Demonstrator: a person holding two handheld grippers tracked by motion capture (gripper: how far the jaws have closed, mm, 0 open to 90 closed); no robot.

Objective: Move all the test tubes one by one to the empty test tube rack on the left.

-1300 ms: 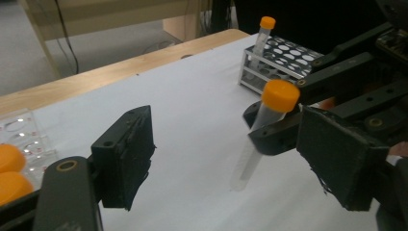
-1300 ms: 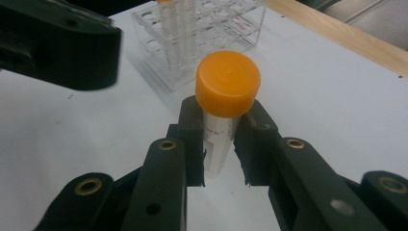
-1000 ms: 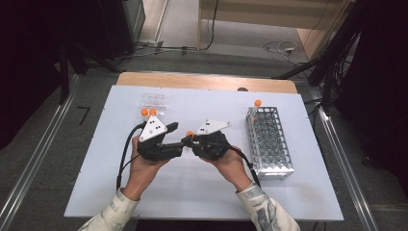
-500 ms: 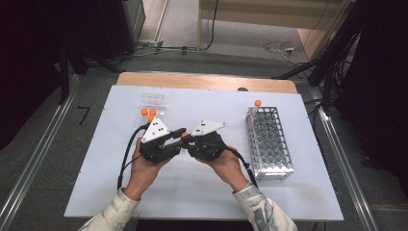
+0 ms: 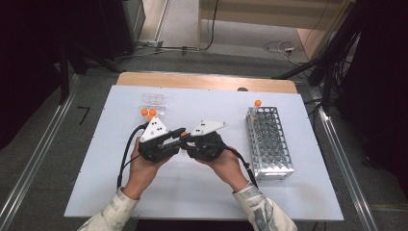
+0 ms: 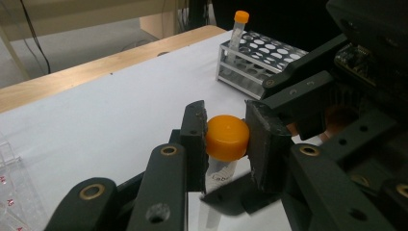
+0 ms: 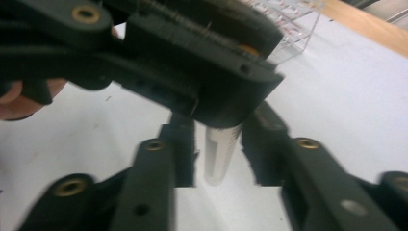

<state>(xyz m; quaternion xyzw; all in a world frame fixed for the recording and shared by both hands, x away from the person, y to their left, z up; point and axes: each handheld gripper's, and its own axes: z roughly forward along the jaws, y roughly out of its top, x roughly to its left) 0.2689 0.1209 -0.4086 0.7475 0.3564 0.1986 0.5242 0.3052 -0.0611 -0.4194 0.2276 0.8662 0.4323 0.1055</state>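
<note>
I see the white, matte surface (image 5: pixel 288 192) spread flat, with a perforated metal rack (image 5: pixel 267 139) of round holes on its right side holding 1 clear tube with an orange cap (image 5: pixel 258 103). Mid-surface, my left hand-held gripper (image 6: pixel 226 137) pinches the smooth orange cap (image 6: pixel 227 136) of a clear plastic tube between its black jaws; a second ago those jaws stood wider. My right hand-held gripper (image 7: pixel 219 144) has just been opening: its jaws flank the tube's ribbed white lower end (image 7: pixel 219 154), seemingly with a gap on both sides, though that view is blurred. Both hands have stayed where they were.
</note>
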